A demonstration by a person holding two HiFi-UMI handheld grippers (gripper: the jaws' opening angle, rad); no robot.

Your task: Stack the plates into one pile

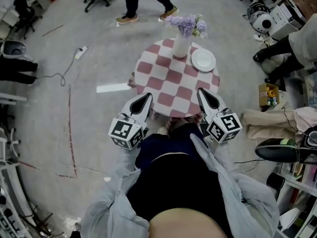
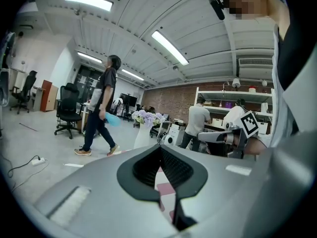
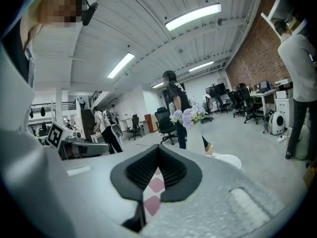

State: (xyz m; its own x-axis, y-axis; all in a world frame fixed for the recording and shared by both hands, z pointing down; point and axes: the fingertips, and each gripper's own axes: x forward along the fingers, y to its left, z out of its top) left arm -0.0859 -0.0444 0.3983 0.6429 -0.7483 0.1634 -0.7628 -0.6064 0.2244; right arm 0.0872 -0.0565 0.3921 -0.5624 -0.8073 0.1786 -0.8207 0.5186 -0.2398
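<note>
A white plate (image 1: pixel 203 60) lies at the far right of the round table (image 1: pixel 163 78) with its red-and-white check cloth; I cannot tell whether more plates lie under it. In the right gripper view the plate (image 3: pixel 229 160) shows just right of the jaws. My left gripper (image 1: pixel 147 95) hovers over the table's near left edge, my right gripper (image 1: pixel 200 89) over its near right edge. Both are shut with nothing between their jaws, as the left gripper (image 2: pixel 160 146) and right gripper (image 3: pixel 158 146) show in their own views. Neither touches the plate.
A white vase (image 1: pixel 182 44) with purple flowers stands at the table's far side, next to the plate. A person (image 1: pixel 143 1) walks past beyond the table. Office chairs, cables and boxes lie around the floor; shelves with gear stand at the right.
</note>
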